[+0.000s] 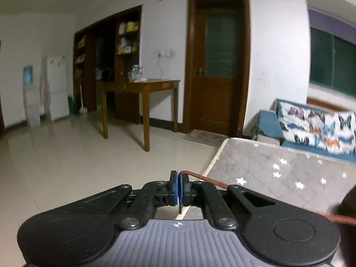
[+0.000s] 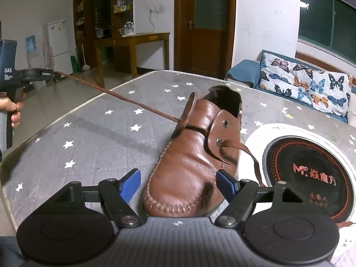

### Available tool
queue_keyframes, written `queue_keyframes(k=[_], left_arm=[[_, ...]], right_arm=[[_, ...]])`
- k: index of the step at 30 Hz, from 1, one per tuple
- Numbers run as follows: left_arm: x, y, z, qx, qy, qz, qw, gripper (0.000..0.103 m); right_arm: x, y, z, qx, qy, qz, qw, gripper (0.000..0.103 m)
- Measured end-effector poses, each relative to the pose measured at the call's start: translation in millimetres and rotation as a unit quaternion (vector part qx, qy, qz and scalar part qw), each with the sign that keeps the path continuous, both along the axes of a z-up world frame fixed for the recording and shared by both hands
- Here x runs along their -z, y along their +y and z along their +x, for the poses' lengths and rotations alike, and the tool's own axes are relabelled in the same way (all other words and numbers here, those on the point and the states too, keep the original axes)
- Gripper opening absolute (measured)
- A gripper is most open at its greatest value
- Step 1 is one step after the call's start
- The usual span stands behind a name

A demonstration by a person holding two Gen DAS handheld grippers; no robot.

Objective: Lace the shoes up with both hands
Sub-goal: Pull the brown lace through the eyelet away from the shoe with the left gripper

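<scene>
A brown leather shoe stands on the grey star-patterned table, toe toward my right gripper. A brown lace runs taut from the shoe's left eyelet flap out to my left gripper, held off the table's left edge. In the left wrist view the left gripper is shut on the lace. The lace's other end comes out of a right eyelet and hangs loose. My right gripper is open, one finger on each side of the toe.
A round induction cooktop is set into the table right of the shoe. A butterfly-patterned sofa stands behind the table. A wooden side table, a door and a fridge stand across the tiled floor.
</scene>
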State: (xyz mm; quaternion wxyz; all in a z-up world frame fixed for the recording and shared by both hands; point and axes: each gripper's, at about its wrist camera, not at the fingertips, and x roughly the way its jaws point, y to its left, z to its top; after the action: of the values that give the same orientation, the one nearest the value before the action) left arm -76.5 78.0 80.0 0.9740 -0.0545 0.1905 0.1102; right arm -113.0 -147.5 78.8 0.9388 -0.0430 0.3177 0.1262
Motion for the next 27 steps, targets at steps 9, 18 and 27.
queue_keyframes(k=[9, 18, 27], left_arm=[[-6, 23, 3, -0.013, 0.0, -0.049, 0.9987, 0.003], [-11, 34, 2, -0.045, -0.011, -0.042, 0.9981, 0.003], [-6, 43, 11, -0.055, 0.007, -0.034, 0.9979, 0.003]], right_arm=[[9, 8, 7, -0.005, 0.015, -0.013, 1.0, 0.076], [12, 10, 6, -0.005, 0.014, -0.027, 1.0, 0.076], [9, -2, 6, 0.008, 0.009, 0.003, 1.0, 0.075]])
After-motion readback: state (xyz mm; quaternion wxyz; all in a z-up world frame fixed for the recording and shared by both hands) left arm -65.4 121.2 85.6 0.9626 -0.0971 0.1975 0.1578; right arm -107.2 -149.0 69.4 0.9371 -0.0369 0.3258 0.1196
